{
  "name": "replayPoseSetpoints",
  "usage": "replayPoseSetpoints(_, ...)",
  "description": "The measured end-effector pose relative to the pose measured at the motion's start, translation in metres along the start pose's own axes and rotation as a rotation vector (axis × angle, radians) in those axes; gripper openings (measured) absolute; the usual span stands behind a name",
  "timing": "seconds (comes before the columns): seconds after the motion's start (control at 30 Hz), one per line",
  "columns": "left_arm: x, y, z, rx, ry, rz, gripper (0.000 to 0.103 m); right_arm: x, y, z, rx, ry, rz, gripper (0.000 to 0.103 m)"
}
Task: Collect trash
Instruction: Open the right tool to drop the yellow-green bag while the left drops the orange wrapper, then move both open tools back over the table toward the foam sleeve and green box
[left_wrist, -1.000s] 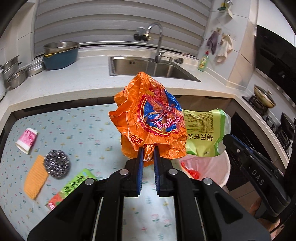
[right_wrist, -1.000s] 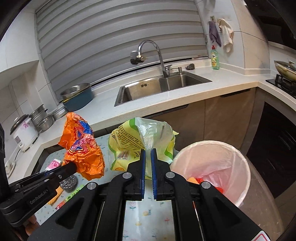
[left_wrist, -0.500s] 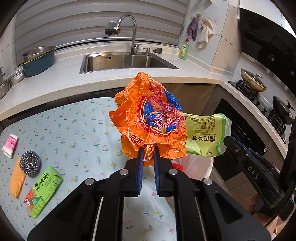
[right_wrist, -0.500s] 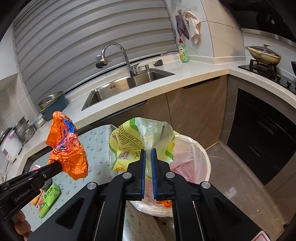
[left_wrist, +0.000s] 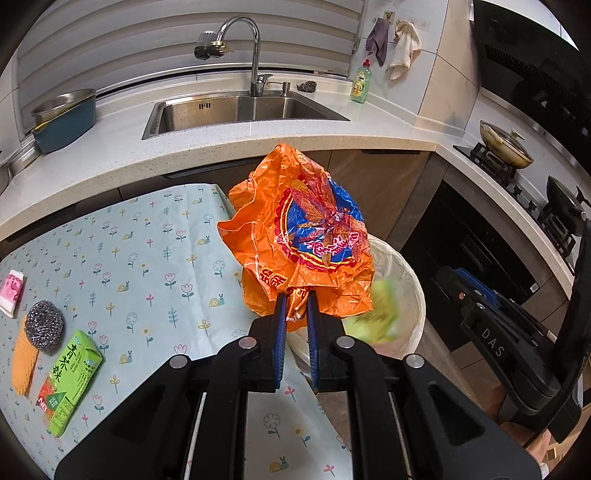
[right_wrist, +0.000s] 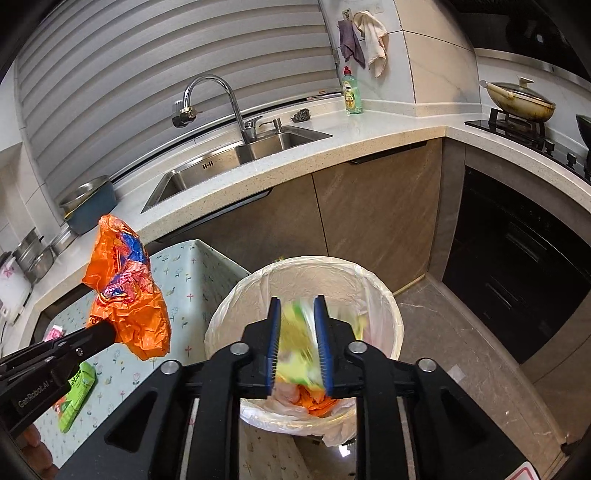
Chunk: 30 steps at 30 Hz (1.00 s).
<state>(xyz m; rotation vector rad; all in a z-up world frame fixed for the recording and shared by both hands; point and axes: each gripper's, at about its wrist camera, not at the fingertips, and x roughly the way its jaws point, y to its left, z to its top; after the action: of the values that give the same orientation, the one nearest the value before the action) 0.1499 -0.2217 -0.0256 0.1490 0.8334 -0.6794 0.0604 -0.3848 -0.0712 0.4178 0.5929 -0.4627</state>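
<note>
My left gripper (left_wrist: 294, 295) is shut on the lower edge of a crumpled orange plastic bag (left_wrist: 295, 236), held up beside the table's right edge and near the bin. The right wrist view shows the same orange bag (right_wrist: 125, 291) at the left. My right gripper (right_wrist: 297, 302) hangs over the white-lined trash bin (right_wrist: 369, 273) and its jaws are opening. A green snack bag (right_wrist: 297, 339), blurred, is dropping between the parted fingers into the bin. In the left wrist view the green bag (left_wrist: 380, 314) is a blur inside the bin (left_wrist: 410, 280). Orange trash lies at the bin's bottom.
The flowered tablecloth (left_wrist: 147, 251) carries a green carton (left_wrist: 70, 376), a steel scourer (left_wrist: 44, 325), an orange cloth (left_wrist: 22, 365) and a pink packet (left_wrist: 11, 291). Behind it runs the counter with the sink (left_wrist: 236, 110); a stove with pans (left_wrist: 506, 144) stands at the right.
Both grippers have moved right, over the bin's side of the table. The right gripper's jaws have parted and the green bag has slipped from them, falling into the bin. The left still holds the orange bag.
</note>
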Motion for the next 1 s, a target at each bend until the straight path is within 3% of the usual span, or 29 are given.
replayPoseSetpoints(0.47,0.024,-0.027,0.001,0.047,0.037,-0.043,0.012,-0.006,-0.011,0.0,0.016,-0.007,-0.005,0.027)
replayPoseSetpoints(0.6,0.027,-0.033,0.002,0.053,0.035,-0.049,0.019,-0.01,-0.015,0.0,0.024,-0.013,-0.008,0.032)
replayPoseSetpoints(0.67,0.027,-0.035,0.001,0.055,0.025,-0.035,0.033,-0.012,-0.016,0.0,0.027,-0.016,-0.009,0.033)
replayPoseSetpoints(1.0,0.021,-0.03,0.004,0.039,0.014,-0.015,0.037,-0.017,-0.009,0.004,0.015,-0.028,-0.005,0.036)
